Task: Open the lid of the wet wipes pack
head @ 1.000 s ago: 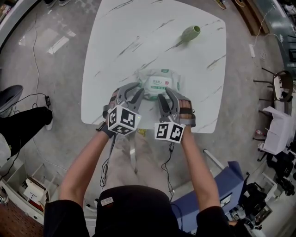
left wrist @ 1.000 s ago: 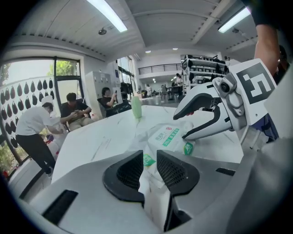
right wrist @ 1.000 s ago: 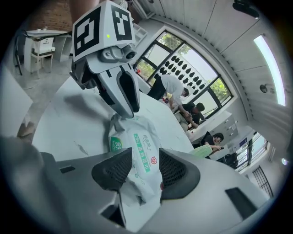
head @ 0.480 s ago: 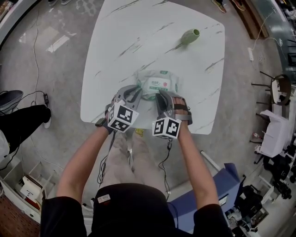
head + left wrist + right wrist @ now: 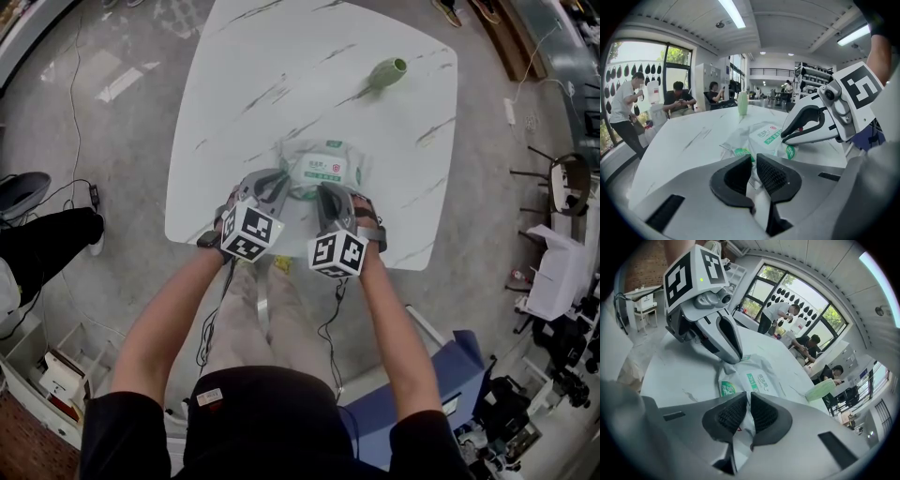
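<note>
A white and green wet wipes pack (image 5: pixel 323 169) lies lid up near the front edge of the white marble table (image 5: pixel 281 75). My left gripper (image 5: pixel 272 190) sits at the pack's near left corner. In the left gripper view its jaws (image 5: pixel 753 159) have just been closing and now pinch the crinkled wrapper (image 5: pixel 766 133). My right gripper (image 5: pixel 328 195) is at the near right edge. Its jaws (image 5: pixel 749 399) have also just been closing, and wrapper film (image 5: pixel 759 378) is caught between the pads. The lid is flat and closed.
A green vase (image 5: pixel 386 70) lies on its side at the table's far right. The table's front edge runs just under both grippers. A seated person's leg (image 5: pixel 47 248) is on the floor at left, and a blue chair (image 5: pixel 459 384) at lower right.
The right jaws went from wide open to closed on the pack's near edge. The left jaws narrowed onto the wrapper. Both hands stayed almost where they were.
</note>
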`<action>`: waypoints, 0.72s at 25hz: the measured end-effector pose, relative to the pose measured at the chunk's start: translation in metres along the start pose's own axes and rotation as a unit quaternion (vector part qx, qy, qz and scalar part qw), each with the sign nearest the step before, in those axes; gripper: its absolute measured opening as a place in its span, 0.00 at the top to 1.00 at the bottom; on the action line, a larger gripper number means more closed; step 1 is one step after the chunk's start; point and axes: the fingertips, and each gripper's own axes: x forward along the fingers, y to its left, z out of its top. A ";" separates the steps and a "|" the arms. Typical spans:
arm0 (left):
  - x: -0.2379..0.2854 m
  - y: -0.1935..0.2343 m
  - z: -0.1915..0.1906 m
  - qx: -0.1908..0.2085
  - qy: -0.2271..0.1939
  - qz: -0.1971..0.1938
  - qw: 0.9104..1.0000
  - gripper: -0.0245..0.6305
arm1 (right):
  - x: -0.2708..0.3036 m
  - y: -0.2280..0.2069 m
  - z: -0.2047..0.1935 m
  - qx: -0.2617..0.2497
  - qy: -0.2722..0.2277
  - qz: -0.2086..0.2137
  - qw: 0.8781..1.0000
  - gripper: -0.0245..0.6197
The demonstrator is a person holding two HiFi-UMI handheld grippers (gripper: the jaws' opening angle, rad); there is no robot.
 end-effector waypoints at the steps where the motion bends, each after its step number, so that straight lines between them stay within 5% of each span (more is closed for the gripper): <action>1: 0.000 -0.001 0.000 0.001 0.000 0.000 1.000 0.88 | -0.001 0.000 0.000 0.002 -0.002 -0.002 1.000 0.92; 8: 0.002 0.000 -0.001 -0.007 0.012 -0.008 1.000 0.88 | -0.003 -0.001 0.001 -0.001 -0.013 -0.044 0.999 0.93; 18: 0.001 0.000 -0.001 -0.009 0.015 -0.014 1.000 0.88 | -0.005 -0.002 0.004 -0.009 -0.007 -0.027 1.000 0.94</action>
